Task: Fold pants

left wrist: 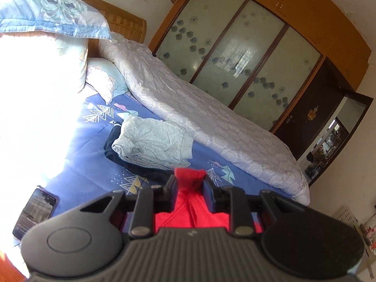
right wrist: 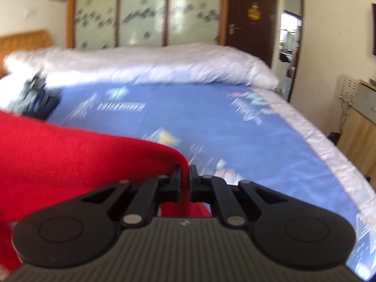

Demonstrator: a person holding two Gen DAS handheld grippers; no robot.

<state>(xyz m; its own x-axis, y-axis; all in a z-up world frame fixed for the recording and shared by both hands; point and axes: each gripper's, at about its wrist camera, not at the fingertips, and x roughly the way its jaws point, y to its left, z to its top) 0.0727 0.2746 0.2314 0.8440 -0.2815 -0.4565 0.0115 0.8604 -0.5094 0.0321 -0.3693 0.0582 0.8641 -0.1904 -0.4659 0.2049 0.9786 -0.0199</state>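
Both black grippers, left (left wrist: 189,180) and right (right wrist: 185,172), pinch soft red pants (right wrist: 70,155) between closed fingers above a blue patterned bed (right wrist: 211,122).

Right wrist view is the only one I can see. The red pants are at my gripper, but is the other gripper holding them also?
Observer: Yes. In the left wrist view the left gripper is shut on a bunched part of the red pants.
Operator: What is the blurred dark thing at my far left?
Observer: It is a pile of folded clothes, a pale blue garment on top of a dark navy one, lying on the blue bedsheet.
Operator: Is anything else on the bed that I cannot see?
Observer: A phone lies near the left edge of that view, screen up, apart from the pile.
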